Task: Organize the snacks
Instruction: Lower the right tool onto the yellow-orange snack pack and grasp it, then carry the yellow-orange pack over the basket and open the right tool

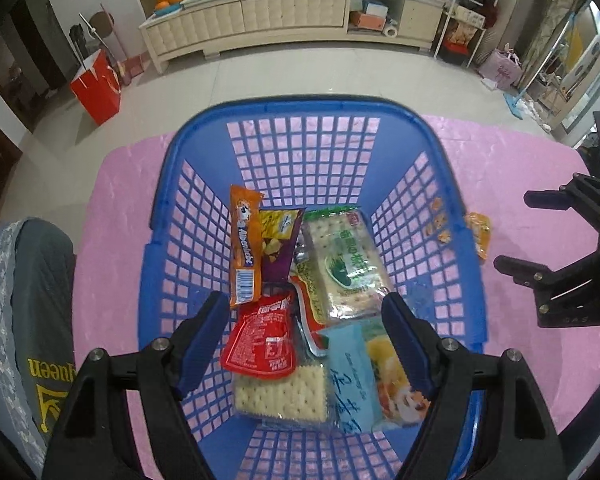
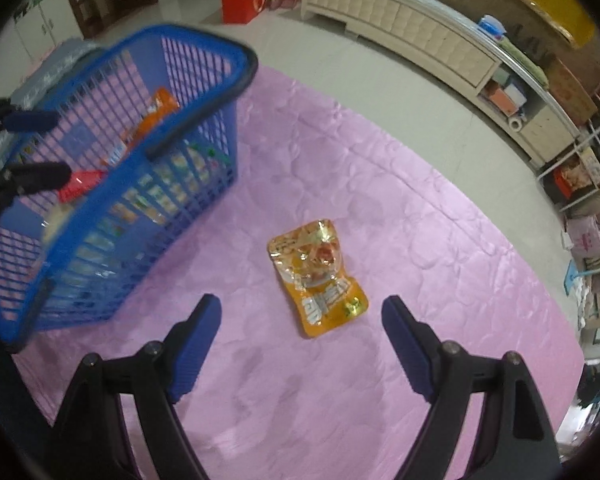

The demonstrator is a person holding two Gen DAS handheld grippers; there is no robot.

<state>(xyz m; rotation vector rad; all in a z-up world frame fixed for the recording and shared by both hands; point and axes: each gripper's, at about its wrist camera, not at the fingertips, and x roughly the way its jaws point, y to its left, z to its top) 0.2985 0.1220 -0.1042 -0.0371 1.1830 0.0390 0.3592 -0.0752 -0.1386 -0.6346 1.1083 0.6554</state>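
Observation:
A blue plastic basket (image 1: 300,110) stands on the pink tablecloth and holds several snack packs: an orange bar (image 1: 243,246), a red pouch (image 1: 262,338), cracker packs (image 1: 346,268) and a light blue pack (image 1: 352,376). My left gripper (image 1: 304,312) is open and empty, hovering over the basket's near end. An orange snack pouch (image 2: 318,276) lies flat on the cloth to the right of the basket (image 2: 108,208). My right gripper (image 2: 302,316) is open and empty, just short of that pouch. The pouch also shows in the left wrist view (image 1: 479,236), behind the basket's right wall.
The pink cloth (image 2: 420,240) covers a round table that ends at a tiled floor. A grey cushioned chair back (image 1: 28,320) stands at the table's left. A cream cabinet (image 1: 260,20) and a red paper bag (image 1: 96,84) stand far off.

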